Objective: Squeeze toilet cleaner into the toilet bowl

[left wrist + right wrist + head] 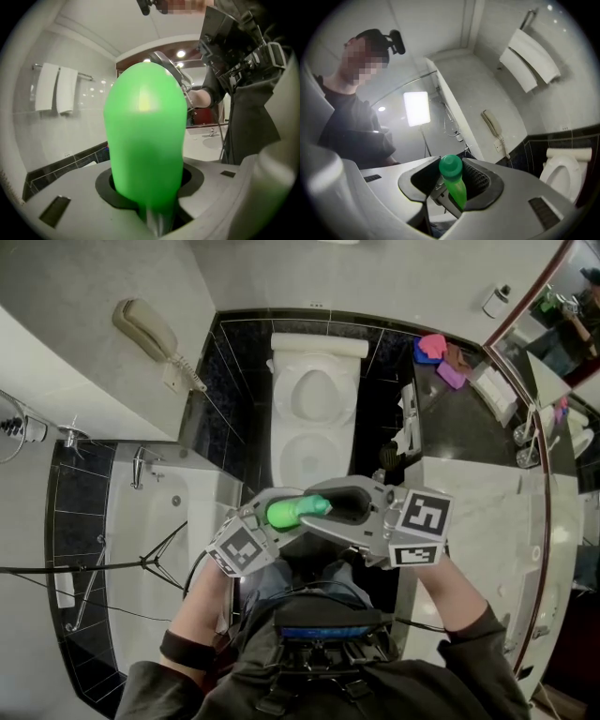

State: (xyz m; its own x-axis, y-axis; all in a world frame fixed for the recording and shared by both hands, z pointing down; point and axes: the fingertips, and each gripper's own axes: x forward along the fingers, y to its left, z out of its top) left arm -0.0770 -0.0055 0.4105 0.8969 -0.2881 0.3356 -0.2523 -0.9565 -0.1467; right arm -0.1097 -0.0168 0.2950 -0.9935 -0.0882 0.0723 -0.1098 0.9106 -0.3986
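One bottle (296, 511) in left gripper (272, 515), right gripper (334, 504)

We can read no words, brand names or numbers anywhere. The green bottle (298, 511) turns no label toward us, and the two marker cubes (239, 549) (424, 521) bear only black-and-white square patterns, not letters.

I am holding the bottle (298, 511) between my left gripper (277, 516) and right gripper (335, 505), toilet (314, 399) lying ahead, bathtub (159, 549) left, counter (478, 521) right.
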